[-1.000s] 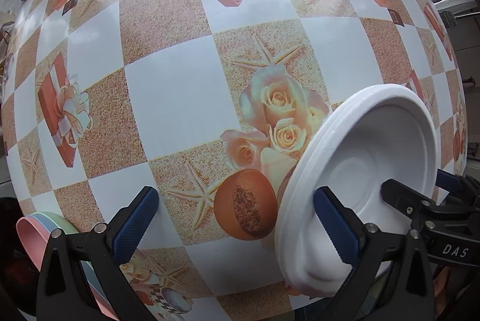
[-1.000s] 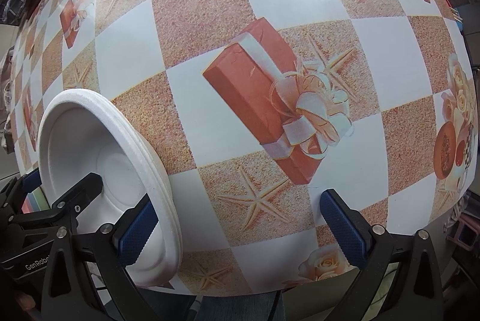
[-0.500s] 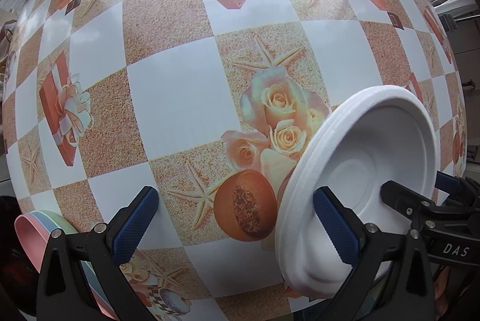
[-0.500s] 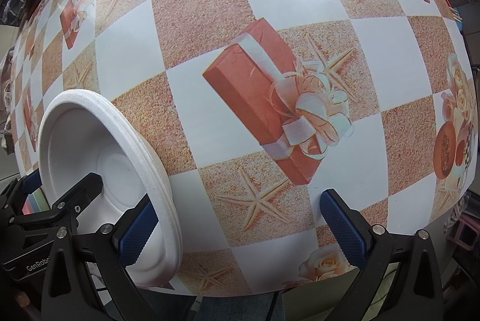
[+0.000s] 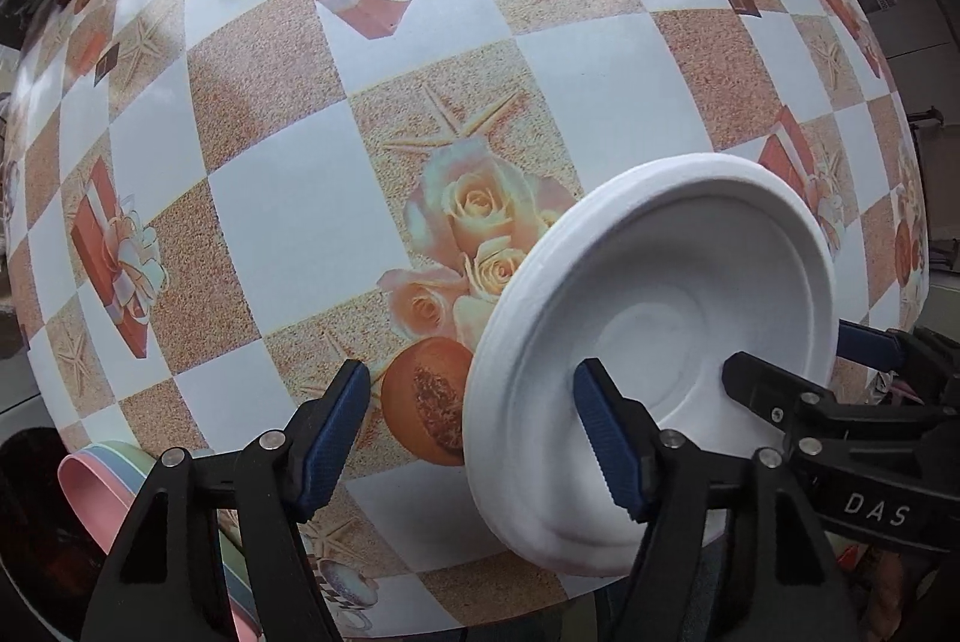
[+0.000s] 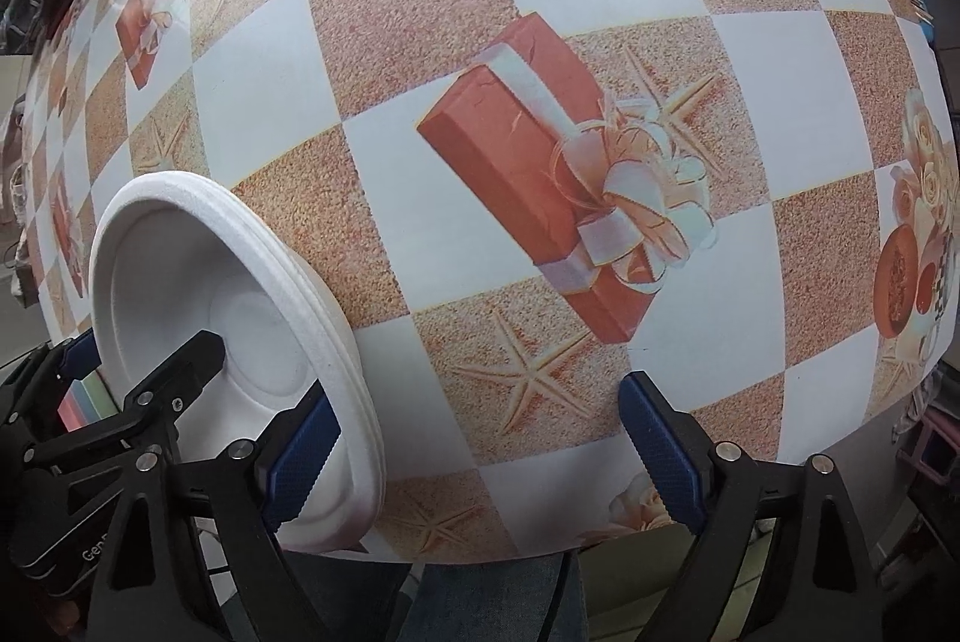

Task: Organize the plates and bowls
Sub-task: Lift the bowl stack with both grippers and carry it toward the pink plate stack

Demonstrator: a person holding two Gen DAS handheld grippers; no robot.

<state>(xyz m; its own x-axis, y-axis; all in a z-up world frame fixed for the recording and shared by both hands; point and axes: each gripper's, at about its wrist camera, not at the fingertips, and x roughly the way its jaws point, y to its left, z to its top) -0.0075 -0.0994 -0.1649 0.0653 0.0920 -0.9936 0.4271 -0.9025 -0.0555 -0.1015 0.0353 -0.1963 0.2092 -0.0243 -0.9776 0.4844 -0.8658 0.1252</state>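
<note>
Both views are bright under soft, even daylight. The glossy tabletop (image 5: 312,234) shows pale glare along its far edge, strongest at the far right in the left wrist view. Shadows are faint. Heavy fisheye distortion bulges the checkered pattern, and the corners fall to black. Focus is mostly sharp.

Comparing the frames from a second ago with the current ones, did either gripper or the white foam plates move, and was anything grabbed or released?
Almost nothing changed. The left wrist view tilted slightly, so the patterned tablecloth sits a little differently in frame. Nothing was grabbed or released. The stack of white foam plates stands tilted between the two tools as before, and the left gripper and right gripper are both open as before. The pastel plates at the table edge are unmoved.
</note>
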